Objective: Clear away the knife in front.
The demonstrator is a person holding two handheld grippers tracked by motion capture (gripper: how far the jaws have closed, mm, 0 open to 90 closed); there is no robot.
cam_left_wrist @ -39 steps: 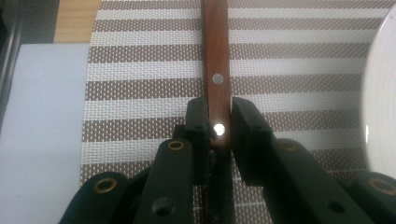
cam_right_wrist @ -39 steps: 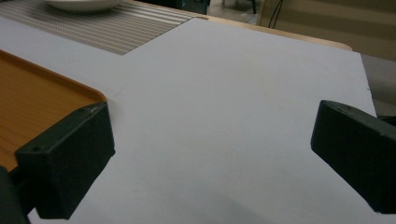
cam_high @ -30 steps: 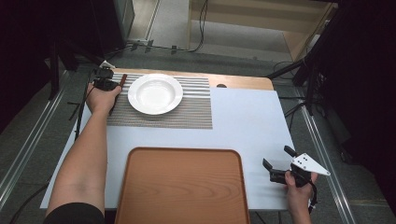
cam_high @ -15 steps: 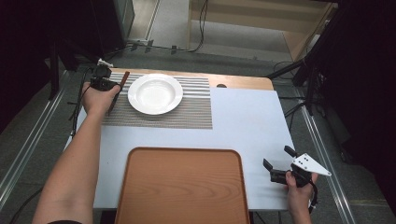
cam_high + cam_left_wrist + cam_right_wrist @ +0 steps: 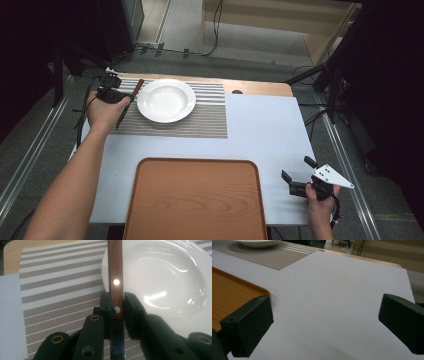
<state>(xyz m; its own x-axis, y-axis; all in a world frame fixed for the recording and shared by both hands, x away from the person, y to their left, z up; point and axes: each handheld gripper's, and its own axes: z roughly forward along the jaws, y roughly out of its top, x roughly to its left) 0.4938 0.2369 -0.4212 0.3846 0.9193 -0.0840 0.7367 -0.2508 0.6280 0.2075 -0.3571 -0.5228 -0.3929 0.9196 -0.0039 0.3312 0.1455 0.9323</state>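
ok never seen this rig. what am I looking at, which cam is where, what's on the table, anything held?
No robot arm here: a person holds a two-jaw hand tool in each hand. The high view looks down on the table from above the person's side. The other two views come from cameras riding on each tool, looking along its black fingers.

On the table lie a striped placemat with a white plate on it, and nearer the person a wooden tray.

The left gripper is shut on a knife with a wooden, riveted handle, held beside the plate's rim. The right gripper is open with nothing between its fingers, near the table's right front corner.
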